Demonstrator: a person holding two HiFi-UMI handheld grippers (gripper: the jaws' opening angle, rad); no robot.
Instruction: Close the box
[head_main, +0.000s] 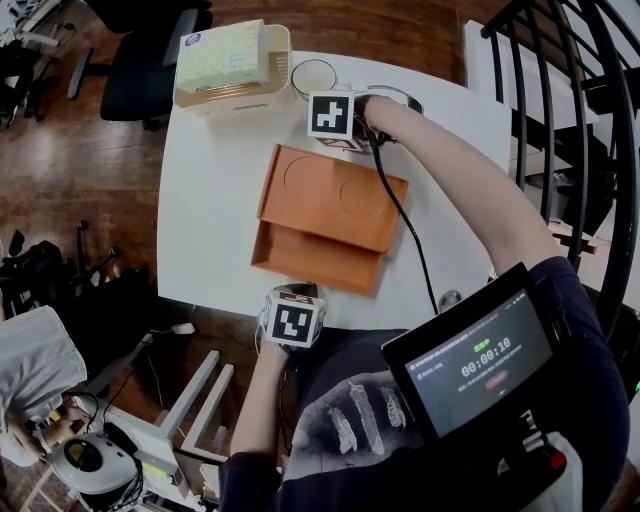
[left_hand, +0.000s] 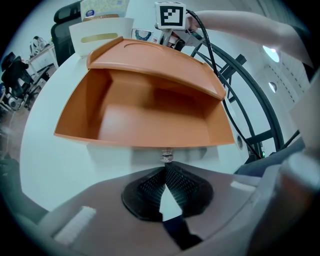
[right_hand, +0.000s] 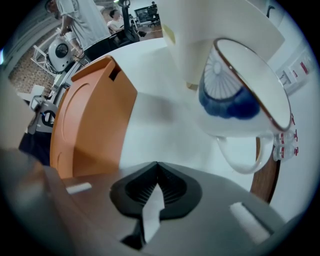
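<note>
left gripper view: box ajar | right gripper view: cup

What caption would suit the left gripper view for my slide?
The shut left claw faces the orange box, whose lid stands partly open.

Box lies at the centre of your table; basket in far left corner, cup right of it.

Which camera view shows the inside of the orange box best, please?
The left gripper view: it looks straight into the orange box under its raised lid. The head view shows mostly the lid from above; the right gripper view, only its outer face.
</note>
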